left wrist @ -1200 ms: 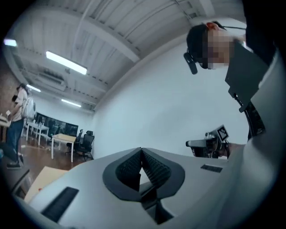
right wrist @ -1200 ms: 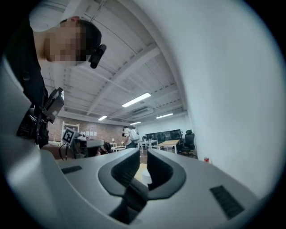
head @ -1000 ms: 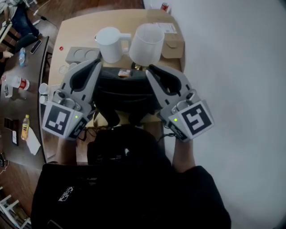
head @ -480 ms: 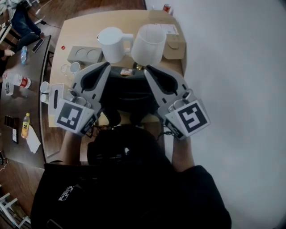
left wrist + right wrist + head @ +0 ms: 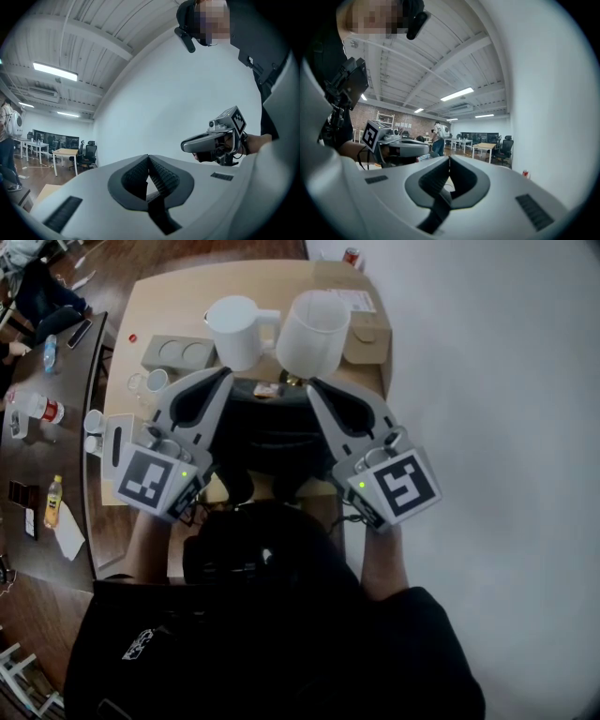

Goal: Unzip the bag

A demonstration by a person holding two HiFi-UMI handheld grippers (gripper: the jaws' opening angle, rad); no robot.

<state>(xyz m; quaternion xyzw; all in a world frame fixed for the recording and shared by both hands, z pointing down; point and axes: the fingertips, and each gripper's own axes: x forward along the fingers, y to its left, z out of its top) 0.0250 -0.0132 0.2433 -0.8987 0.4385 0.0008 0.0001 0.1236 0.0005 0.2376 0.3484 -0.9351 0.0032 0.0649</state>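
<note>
Overhead first, in the head view: the soft black fabric bag (image 5: 272, 427) lies at the near edge of the pale wooden tabletop (image 5: 164, 306), between the left tongs (image 5: 223, 376) and the right tongs (image 5: 312, 383), whose tips sit near its far corners. Just behind it stand a white plastic jug (image 5: 234, 332) and a translucent white tub (image 5: 309, 334). Left gripper view: the left tongs are pressed shut on nothing, aimed at wall and ceiling. Right gripper view: the right tongs are closing, pads practically met, also empty. No zip pull is gripped or visible. A tug on an unbraced bag would likely shove it into the jug or drag it off the edge.
</note>
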